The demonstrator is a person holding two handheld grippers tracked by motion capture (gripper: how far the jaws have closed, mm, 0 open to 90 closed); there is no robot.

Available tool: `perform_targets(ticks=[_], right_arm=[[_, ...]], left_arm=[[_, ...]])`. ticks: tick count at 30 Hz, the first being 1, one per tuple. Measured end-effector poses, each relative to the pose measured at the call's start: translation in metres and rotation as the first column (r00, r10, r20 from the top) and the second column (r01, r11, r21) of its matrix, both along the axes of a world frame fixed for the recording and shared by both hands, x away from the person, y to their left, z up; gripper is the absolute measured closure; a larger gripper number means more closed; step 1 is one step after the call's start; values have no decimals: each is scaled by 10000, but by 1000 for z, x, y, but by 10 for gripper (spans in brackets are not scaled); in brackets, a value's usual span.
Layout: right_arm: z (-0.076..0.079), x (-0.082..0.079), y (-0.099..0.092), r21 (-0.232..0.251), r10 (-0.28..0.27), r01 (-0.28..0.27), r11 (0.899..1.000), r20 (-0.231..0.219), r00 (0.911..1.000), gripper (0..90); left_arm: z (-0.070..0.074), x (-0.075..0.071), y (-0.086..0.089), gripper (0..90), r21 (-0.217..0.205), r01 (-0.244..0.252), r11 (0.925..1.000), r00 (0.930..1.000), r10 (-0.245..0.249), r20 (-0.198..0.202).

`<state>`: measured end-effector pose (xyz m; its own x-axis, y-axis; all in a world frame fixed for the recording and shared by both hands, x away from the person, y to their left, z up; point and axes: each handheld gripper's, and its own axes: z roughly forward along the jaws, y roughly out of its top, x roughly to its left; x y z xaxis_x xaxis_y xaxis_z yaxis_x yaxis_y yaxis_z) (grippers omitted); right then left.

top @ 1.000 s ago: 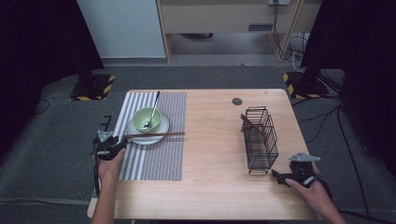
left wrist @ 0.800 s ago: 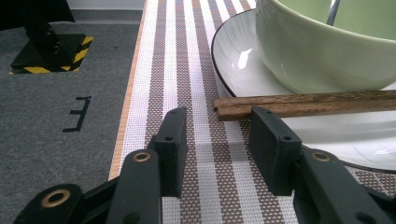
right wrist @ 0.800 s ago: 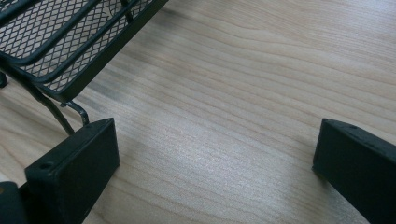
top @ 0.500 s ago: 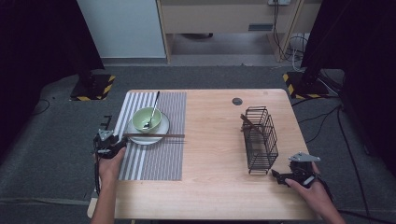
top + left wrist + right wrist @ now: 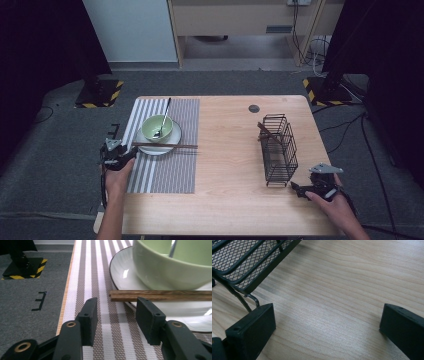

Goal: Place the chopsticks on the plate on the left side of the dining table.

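Observation:
A pair of brown chopsticks [image 5: 165,145] [image 5: 160,295] lies across the near rim of a white plate [image 5: 172,140] [image 5: 122,270]. On the plate stands a green bowl [image 5: 152,127] [image 5: 170,267] with a spoon [image 5: 164,112] in it. My left gripper [image 5: 131,151] [image 5: 116,305] sits at the chopsticks' left end. Its jaws have just been opening, and the chopsticks' end lies just ahead of the tips with no pad pressing on it. My right gripper [image 5: 295,187] [image 5: 327,315] rests wide open on bare wood beside the near corner of a black wire rack [image 5: 280,147] [image 5: 249,262].
Plate and bowl sit on a striped placemat [image 5: 165,172] [image 5: 100,270] at the left of the wooden table [image 5: 225,165]. A brown stick [image 5: 265,131] leans in the rack. A small dark disc [image 5: 254,108] lies near the far edge. Grey carpet surrounds the table.
The left gripper's jaws stand a little wider at the chopsticks' end than before. Both hands stay where they were, and the chopsticks lie in the same place.

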<state>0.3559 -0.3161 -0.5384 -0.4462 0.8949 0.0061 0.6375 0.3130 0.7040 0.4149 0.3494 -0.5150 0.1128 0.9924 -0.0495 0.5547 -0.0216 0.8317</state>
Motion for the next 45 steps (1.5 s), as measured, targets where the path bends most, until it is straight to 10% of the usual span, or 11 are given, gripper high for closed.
perform_targets(ticks=[16,33,45], right_arm=[[0,0,0,-2,1,-1,10000,0,10000,4],[0,0,0,-1,-1,1,10000,-1,10000,4],[0,0,0,-13,-30,30,10000,23,10000,4]], left_arm=[[8,-21,-18,330,-489,788,9957,9966,-776,266],[19,-25,-70,216,-552,2112,9759,9774,-2109,122],[24,-32,-123,185,-622,3469,9359,9371,-3486,-188]])
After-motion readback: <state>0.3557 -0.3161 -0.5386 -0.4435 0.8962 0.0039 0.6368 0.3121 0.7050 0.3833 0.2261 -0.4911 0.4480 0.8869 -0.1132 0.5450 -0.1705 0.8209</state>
